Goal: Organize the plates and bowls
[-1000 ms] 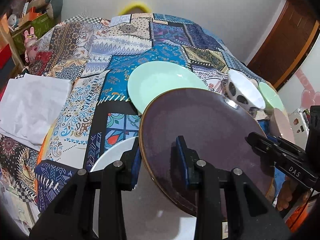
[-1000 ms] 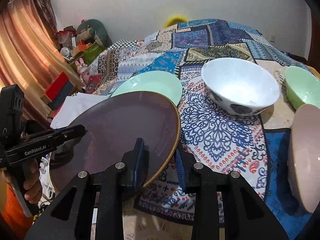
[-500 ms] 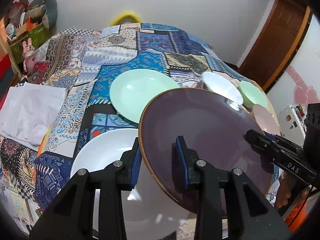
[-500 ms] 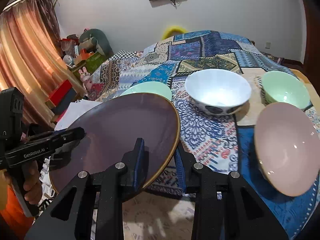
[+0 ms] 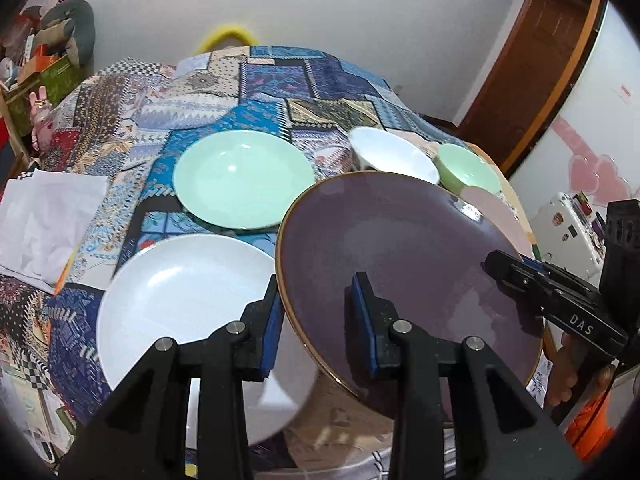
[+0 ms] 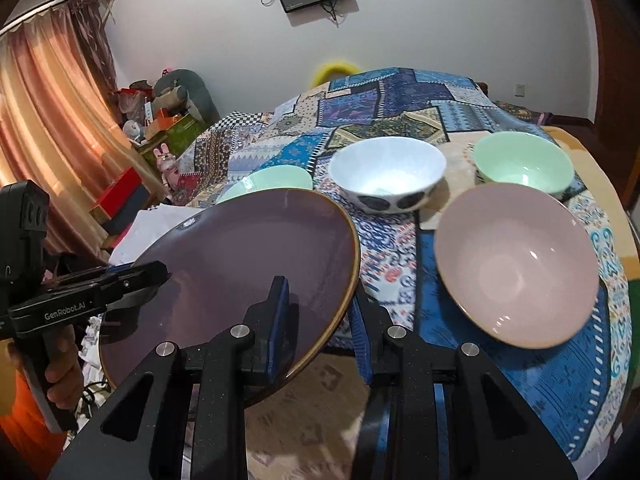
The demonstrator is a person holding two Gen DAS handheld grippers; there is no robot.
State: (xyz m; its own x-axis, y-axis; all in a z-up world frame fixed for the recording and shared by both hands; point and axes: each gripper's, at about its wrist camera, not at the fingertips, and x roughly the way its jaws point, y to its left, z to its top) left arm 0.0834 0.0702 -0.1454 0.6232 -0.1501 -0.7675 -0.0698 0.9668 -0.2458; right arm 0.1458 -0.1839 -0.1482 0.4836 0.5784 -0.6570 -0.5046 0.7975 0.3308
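While both tools clamp it from opposite edges, the round dark purple plate with a thin gold rim sits tilted in the air above the near part of the patchwork-covered surface, clear of everything below. Left tool bites the plate's left edge, one blue pad above the rim and one below. Right tool bites the right edge the same way, jaws nearly together with the rim between the pads. In the left wrist view the right tool shows at the plate's far-right edge, held by a hand with an orange sleeve. In the right wrist view the left tool shows at the plate's left edge.

Flat round white plate lies on the near left, just under and left of the purple plate's edge. Flat round mint green plate lies just beyond it, the two nearly touching. Right side: white bowl with dark oval spots outside far centre, mint green bowl to its right, shallow pink bowl nearer, all upright and apart. Blue patchwork cloth covers the whole surface. Crumpled white paper at the far left edge.
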